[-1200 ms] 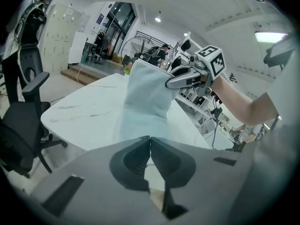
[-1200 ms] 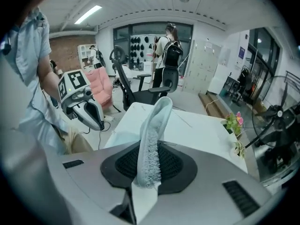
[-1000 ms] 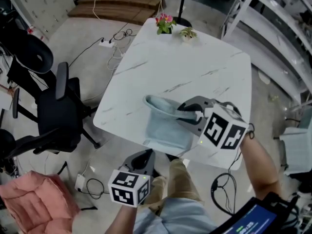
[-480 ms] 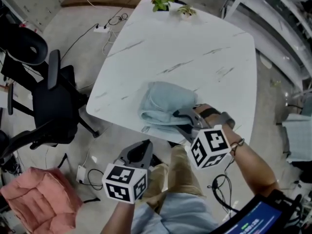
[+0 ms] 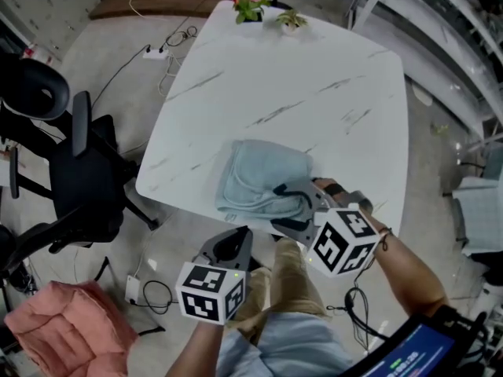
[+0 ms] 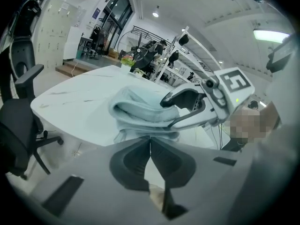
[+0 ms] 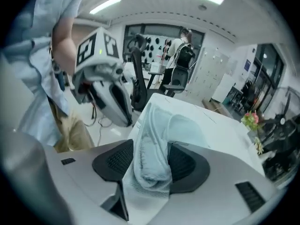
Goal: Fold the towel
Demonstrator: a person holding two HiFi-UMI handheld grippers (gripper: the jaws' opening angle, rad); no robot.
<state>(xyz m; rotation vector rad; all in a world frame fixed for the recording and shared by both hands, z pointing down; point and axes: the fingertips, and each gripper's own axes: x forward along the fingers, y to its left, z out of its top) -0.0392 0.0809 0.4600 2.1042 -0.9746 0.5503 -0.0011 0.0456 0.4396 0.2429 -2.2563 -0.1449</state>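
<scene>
Down comes our towel (image 5: pixel 263 181), now a rumpled pale-blue doubled bundle at the near edge of the table (image 5: pixel 314 77). Our right gripper (image 5: pixel 277 206) has just been opening, jaws spread around a thick fold; our left gripper (image 5: pixel 238 240) is pressed together, empty.

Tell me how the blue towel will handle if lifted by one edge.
Probably floppy: the towel lies in soft, rounded folds, so it should sag and unfold. Likely light, being cloth. It sits at the near edge of the smooth table, so a push might slide it off.
</scene>
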